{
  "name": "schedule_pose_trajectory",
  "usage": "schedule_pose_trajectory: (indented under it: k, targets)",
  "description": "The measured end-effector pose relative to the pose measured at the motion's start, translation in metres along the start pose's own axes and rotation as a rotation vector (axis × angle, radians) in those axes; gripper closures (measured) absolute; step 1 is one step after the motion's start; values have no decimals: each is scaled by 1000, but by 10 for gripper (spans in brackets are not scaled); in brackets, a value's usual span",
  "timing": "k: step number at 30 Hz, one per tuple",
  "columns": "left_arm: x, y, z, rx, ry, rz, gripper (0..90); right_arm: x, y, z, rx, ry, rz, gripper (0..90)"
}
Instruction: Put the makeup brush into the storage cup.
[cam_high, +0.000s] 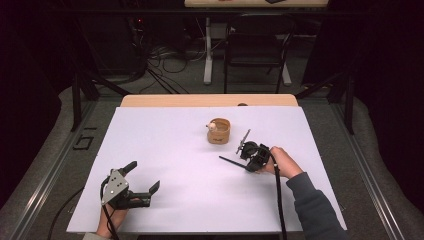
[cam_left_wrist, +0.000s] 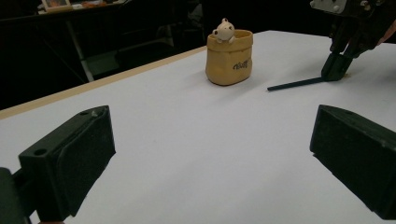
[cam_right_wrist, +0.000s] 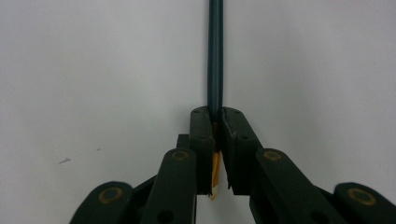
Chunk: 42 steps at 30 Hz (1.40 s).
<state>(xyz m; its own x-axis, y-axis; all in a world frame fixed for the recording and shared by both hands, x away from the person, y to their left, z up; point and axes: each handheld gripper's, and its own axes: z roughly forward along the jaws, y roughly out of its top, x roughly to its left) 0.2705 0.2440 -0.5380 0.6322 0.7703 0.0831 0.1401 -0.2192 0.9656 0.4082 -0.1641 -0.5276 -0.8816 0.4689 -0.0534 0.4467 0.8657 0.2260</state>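
- Right gripper (cam_right_wrist: 215, 140): jaws clamped on dark teal pencil (cam_right_wrist: 215, 56), sharpened wooden tip between pads.
- Left gripper (cam_left_wrist: 210, 154): jaws wide apart, holding nothing.
- Tan sack-shaped holder (cam_left_wrist: 229, 58): script lettering, unreadable.

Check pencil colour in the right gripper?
Dark teal pencil, orange-tan sharpened end; right gripper view shows it best.

Pencil (cam_right_wrist: 215, 56): dark teal shaft, with a pale orange sharpened end between the jaws.
Right gripper (cam_right_wrist: 215, 126): black, brass-coloured pivot pins.
Left gripper (cam_high: 142, 181): black (grey plate on top).
Cup (cam_left_wrist: 229, 58): tan, dark script on the side, cream figure at its rim.
Table sheet (cam_high: 165, 150): plain pale lavender-white.
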Motion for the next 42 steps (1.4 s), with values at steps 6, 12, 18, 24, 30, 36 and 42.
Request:
schedule_pose_trajectory:
  k: [6,12,18,24,30,36,42]
  targets:
    - [0,0,0,3,2,2,0,-3,-1,-1,2,16,21,841]
    - [0,0,1,5,0,5,0,-2,-2,-4,-40,3,15,841]
    - [0,0,0,7,5,3,0,-2,-4,-11,-113,9,21,841]
    - [0,1,0,19,3,-2,1,0,-4,-21,-102,-11,1,840]
    - [-1,1,1,28,-8,-3,1,5,-2,-25,-99,-11,-24,840]
    - [-1,1,1,34,-25,-16,1,8,-1,-28,-108,-21,-32,840]
    - [-2,3,3,81,-63,-12,1,16,3,-30,-133,-15,-55,840]
